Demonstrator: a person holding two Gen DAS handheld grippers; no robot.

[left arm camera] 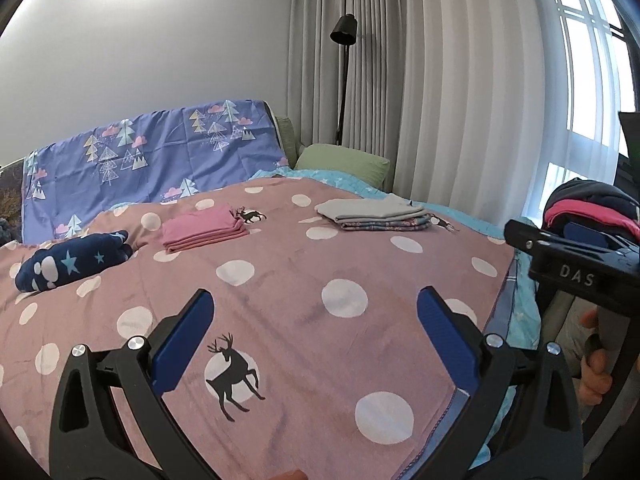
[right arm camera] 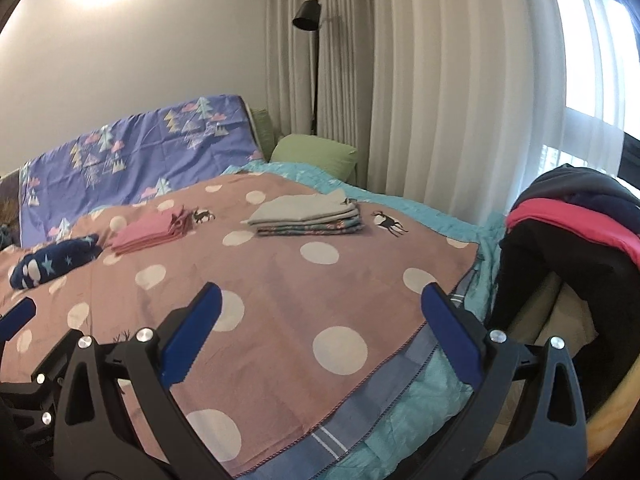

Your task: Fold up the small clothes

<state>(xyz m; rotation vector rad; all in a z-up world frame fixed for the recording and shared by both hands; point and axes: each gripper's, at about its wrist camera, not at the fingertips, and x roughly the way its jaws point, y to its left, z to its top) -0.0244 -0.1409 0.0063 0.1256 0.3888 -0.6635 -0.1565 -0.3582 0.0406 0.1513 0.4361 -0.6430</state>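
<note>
On the pink polka-dot blanket [left arm camera: 288,280] lie a folded pink garment [left arm camera: 202,232], a stack of folded grey and patterned clothes [left arm camera: 376,214] and a rolled navy star-print piece [left arm camera: 72,260]. The same three show in the right wrist view: pink garment [right arm camera: 150,230], grey stack [right arm camera: 306,216], navy piece [right arm camera: 52,262]. A heap of dark and red unfolded clothes [right arm camera: 572,232] sits at the right, off the bed. My left gripper [left arm camera: 316,340] hovers open over the blanket, holding nothing. My right gripper [right arm camera: 320,328] is open over the bed's right edge, empty. The right gripper [left arm camera: 568,256] also shows beside the heap [left arm camera: 592,208].
A purple tree-print cover [left arm camera: 152,156] drapes the headboard, with a green pillow [left arm camera: 344,160] beside it. A black floor lamp [left arm camera: 344,72] and grey curtains [left arm camera: 460,100] stand behind the bed. A turquoise quilt [right arm camera: 420,392] hangs over the bed's right edge. A person's hand [left arm camera: 596,360] holds the right gripper's handle.
</note>
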